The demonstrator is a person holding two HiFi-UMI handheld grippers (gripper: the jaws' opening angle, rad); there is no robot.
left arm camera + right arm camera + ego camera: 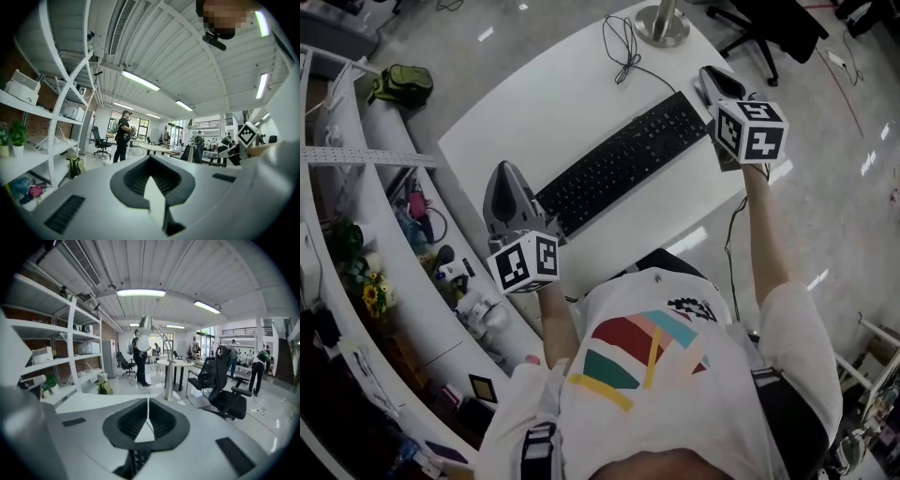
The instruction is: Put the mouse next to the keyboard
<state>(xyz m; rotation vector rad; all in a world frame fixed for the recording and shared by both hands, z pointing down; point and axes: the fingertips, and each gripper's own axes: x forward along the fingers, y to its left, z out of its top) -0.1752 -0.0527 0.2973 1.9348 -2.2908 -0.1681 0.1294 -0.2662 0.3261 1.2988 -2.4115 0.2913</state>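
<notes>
A black keyboard (623, 161) lies slantwise on the white table (544, 103). No mouse shows in any view. My left gripper (503, 171) is held up past the keyboard's left end, its jaws closed together with nothing between them (151, 180). My right gripper (711, 77) hovers at the keyboard's right end, level and pointing out across the room. Its jaws (147, 401) meet in a thin line and hold nothing. A strip of the keyboard (136, 464) shows below them.
A lamp base (664, 23) and a loose black cable (623, 49) sit at the table's far end. White shelving (366, 159) curves along the left, with a green backpack (401, 82) on the floor. An office chair (224, 385) stands to the right, and people stand further off.
</notes>
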